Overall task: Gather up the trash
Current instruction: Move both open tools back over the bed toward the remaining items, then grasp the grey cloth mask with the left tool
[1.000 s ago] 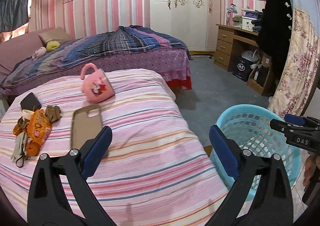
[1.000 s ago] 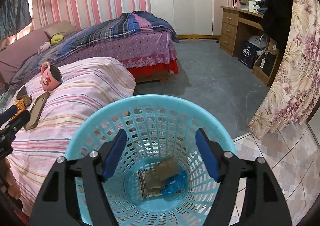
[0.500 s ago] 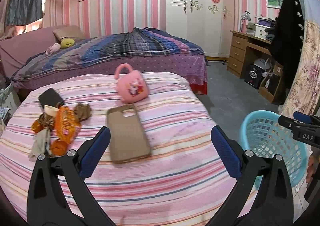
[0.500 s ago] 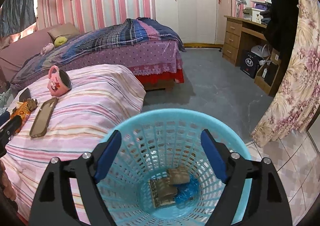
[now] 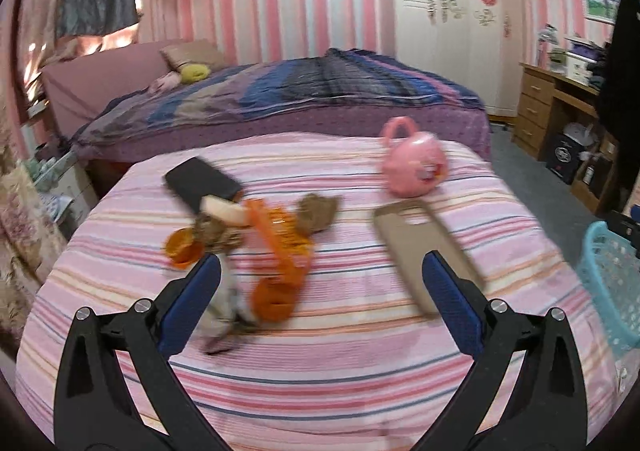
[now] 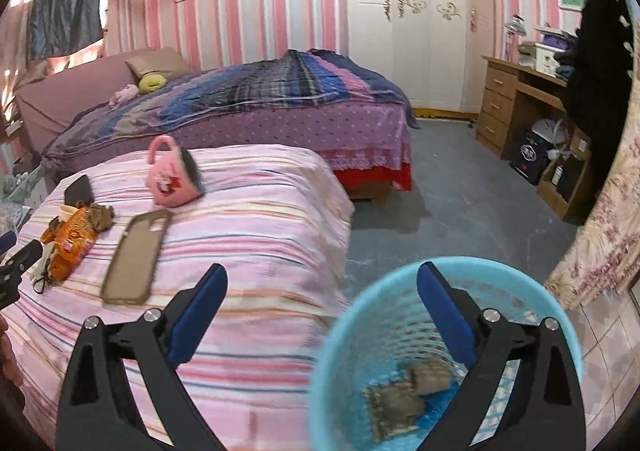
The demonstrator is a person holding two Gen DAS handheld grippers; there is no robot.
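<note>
Lettering on the orange snack wrapper (image 6: 72, 241) is unreadable; both grippers' fingers gape wide, holding nothing.

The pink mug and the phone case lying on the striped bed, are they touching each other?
Apart. In the right wrist view a strip of striped bedcover shows between the pink mug and the phone case.
</note>
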